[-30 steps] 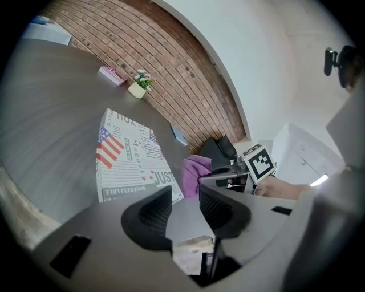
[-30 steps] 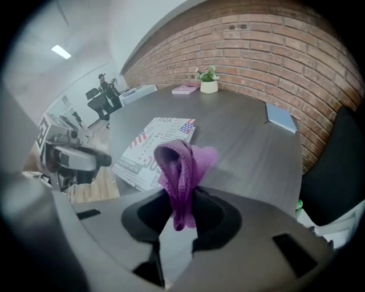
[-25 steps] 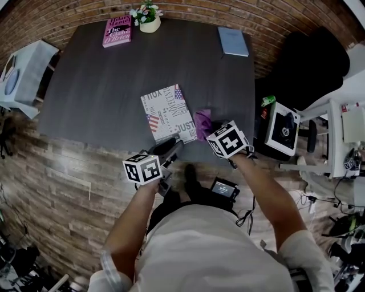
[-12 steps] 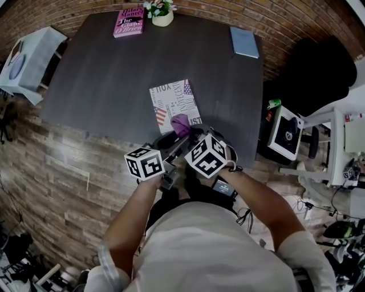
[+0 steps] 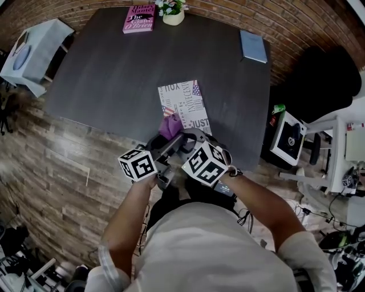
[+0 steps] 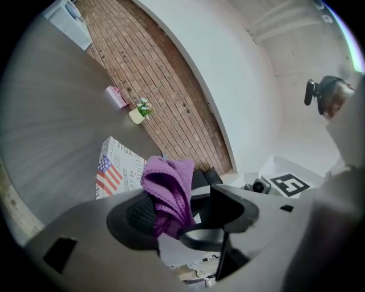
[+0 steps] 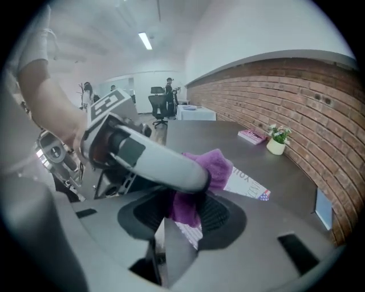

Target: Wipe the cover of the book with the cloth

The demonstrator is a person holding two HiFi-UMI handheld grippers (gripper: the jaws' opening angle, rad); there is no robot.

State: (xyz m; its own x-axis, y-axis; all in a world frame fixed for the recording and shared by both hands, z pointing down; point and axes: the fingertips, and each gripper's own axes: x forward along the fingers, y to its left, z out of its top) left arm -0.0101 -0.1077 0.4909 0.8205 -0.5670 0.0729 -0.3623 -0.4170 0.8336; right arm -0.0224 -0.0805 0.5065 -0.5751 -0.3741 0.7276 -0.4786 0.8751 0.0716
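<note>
The book (image 5: 185, 102), its cover printed with words and flags, lies near the front edge of the dark table (image 5: 108, 68). Just in front of it a purple cloth (image 5: 169, 125) hangs bunched where both grippers meet. My left gripper (image 5: 165, 144) has its jaws opening, with the cloth (image 6: 168, 188) against one pad and a gap to the other. The jaws of my right gripper (image 5: 185, 137) are opening too, with the cloth (image 7: 214, 165) between its pads and the left gripper's finger crossing in front. Beyond the cloth the book (image 6: 117, 168) (image 7: 248, 183) shows in both gripper views.
A pink book (image 5: 140, 19) and a small flower pot (image 5: 173, 14) stand at the table's far edge, a blue notebook (image 5: 254, 45) at the far right corner. A white side table (image 5: 31, 54) is at the left, a black chair (image 5: 319, 68) at the right.
The right gripper has carried the cloth from the book's right side leftward to the left gripper. Both grippers now meet at the book's near end.
</note>
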